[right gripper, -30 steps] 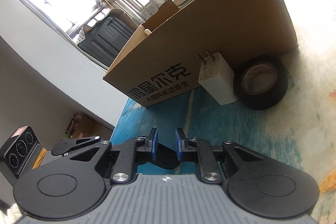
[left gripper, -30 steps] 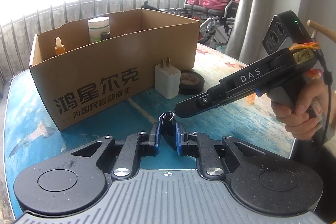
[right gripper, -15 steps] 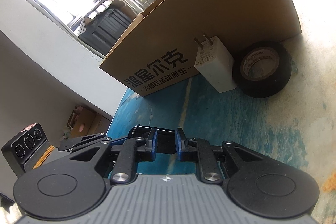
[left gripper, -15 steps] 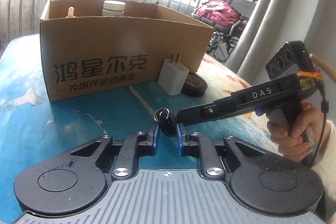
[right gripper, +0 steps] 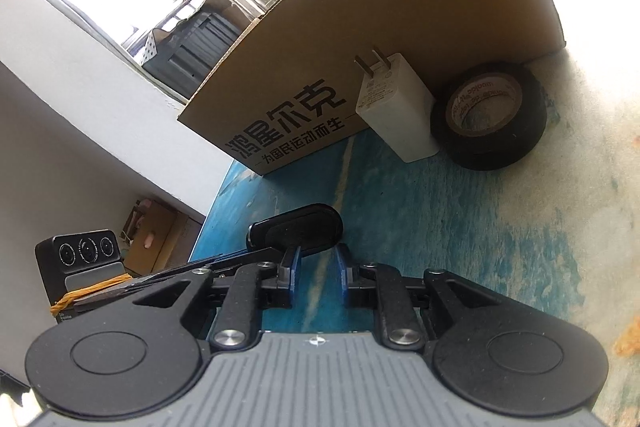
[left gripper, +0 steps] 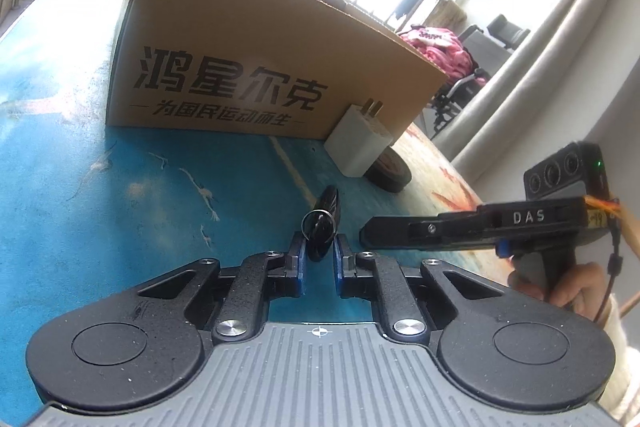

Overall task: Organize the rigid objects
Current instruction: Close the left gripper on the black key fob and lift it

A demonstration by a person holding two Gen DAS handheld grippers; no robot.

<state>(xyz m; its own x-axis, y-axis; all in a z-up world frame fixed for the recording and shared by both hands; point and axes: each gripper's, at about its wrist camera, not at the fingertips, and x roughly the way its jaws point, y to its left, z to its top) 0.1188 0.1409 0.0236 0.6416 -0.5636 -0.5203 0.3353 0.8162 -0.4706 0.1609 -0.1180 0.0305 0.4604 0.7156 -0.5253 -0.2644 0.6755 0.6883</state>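
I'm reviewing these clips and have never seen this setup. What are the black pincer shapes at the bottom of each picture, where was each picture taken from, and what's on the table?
Each picture comes from a fisheye camera mounted on a hand-held two-finger gripper, looking forward along its fingers; a person holds one in each hand. In the left view, the left gripper is closed on a black key fob with a metal ring. The right gripper is empty, its jaws apart, right beside the fob. On the blue patterned table stand a cardboard box, a white plug charger and a roll of black tape, both in front of the box.
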